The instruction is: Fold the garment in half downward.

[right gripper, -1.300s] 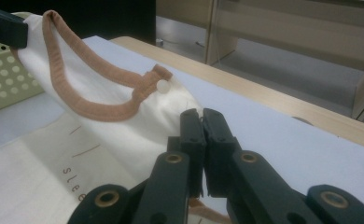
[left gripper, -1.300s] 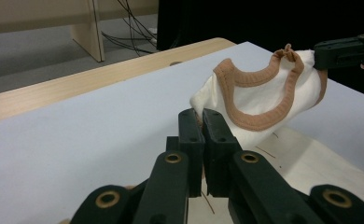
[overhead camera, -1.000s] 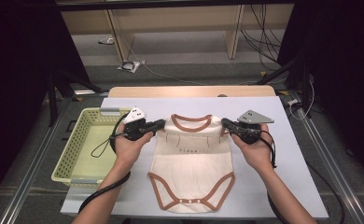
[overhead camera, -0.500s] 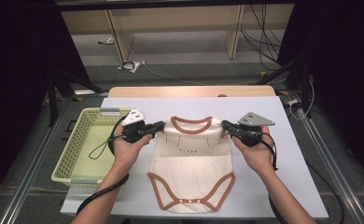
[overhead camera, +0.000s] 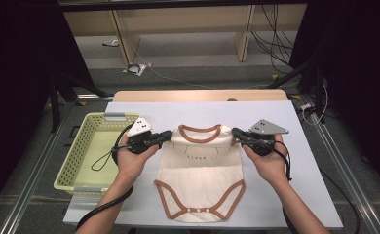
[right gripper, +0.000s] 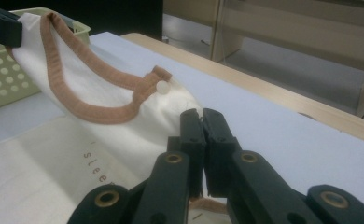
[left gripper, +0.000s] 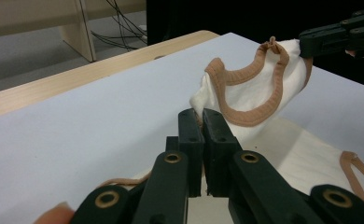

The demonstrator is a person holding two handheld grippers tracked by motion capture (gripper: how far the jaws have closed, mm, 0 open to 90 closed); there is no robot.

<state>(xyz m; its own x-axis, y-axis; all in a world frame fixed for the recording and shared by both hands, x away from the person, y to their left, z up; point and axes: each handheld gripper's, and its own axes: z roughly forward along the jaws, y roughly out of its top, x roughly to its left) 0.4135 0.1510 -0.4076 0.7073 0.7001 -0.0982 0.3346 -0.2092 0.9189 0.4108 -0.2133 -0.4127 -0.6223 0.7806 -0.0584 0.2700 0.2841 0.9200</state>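
Cream cotton bodysuit [overhead camera: 201, 173] lies mid-worktop, neckline toward far edge. My left gripper [overhead camera: 164, 137] clenched on left shoulder, right gripper [overhead camera: 237, 133] clenched on right shoulder. I judge fabric light, limp, prone to sag; shoulder seams best hold. Basket [overhead camera: 81, 161] at left edge.

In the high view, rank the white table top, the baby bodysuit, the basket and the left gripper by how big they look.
1. White table top
2. Baby bodysuit and basket: look much alike, so unranked
3. Left gripper, clamped on the bodysuit's shoulder
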